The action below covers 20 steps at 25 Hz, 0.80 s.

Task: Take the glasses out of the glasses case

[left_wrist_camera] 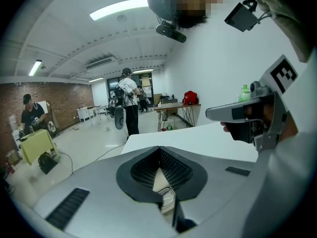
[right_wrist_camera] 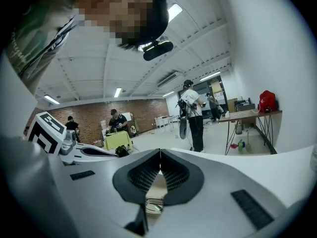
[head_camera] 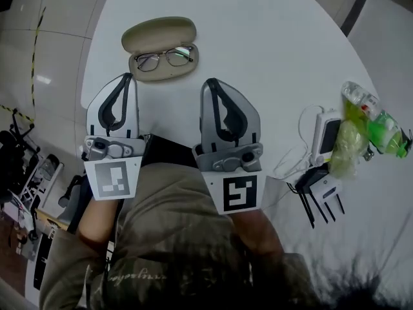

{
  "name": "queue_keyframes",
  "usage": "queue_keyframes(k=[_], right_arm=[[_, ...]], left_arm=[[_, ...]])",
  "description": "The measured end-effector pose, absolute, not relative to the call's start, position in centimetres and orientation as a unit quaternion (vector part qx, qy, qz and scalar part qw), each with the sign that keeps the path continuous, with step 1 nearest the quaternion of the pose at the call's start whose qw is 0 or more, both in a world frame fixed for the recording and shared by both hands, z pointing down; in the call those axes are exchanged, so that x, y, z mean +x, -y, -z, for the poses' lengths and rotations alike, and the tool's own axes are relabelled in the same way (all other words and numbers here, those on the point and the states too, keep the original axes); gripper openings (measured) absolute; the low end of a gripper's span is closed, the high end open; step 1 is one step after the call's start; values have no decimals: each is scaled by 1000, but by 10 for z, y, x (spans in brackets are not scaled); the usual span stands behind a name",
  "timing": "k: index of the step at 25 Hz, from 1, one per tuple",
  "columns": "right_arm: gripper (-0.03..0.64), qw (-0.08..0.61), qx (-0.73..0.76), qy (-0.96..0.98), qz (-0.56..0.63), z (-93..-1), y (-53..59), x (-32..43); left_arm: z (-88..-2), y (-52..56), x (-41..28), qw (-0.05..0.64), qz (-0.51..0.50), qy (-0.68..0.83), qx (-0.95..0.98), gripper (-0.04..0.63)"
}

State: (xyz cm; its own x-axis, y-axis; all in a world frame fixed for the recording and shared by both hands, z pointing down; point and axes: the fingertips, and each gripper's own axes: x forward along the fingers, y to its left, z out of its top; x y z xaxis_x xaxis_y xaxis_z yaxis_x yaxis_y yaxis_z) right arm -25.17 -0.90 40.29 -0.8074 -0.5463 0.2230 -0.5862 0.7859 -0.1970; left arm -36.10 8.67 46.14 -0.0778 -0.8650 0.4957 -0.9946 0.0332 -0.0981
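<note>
An olive-beige glasses case [head_camera: 159,33] lies open on the white table [head_camera: 258,44], lid folded back away from me. Dark-rimmed glasses [head_camera: 164,58] rest folded in its near half. My left gripper [head_camera: 129,76] is shut and empty, its tip just short of the case's near left edge. My right gripper [head_camera: 210,81] is also shut and empty, a little to the right of the case. In the left gripper view the closed jaws [left_wrist_camera: 159,148] frame one lens of the glasses [left_wrist_camera: 168,198]. The right gripper view shows its closed jaws [right_wrist_camera: 160,152] over the glasses [right_wrist_camera: 153,205].
At the table's right side lie a green bottle [head_camera: 377,123], a crumpled plastic bag [head_camera: 348,146], a white device with a cable [head_camera: 326,134] and a black gadget [head_camera: 319,185]. The table's left edge [head_camera: 85,76] runs close beside the case. People stand far off in the room.
</note>
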Motion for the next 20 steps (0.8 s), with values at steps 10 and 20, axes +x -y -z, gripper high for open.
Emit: queue_keyframes(k=[10, 20], right_arm=[[13, 65, 267, 956, -106, -415, -4, -261], [12, 32, 231, 969, -85, -434, -10, -257]], left_arm=[[-451, -60, -356, 141, -180, 702, 675, 9], [-477, -65, -347, 107, -196, 719, 658, 9]])
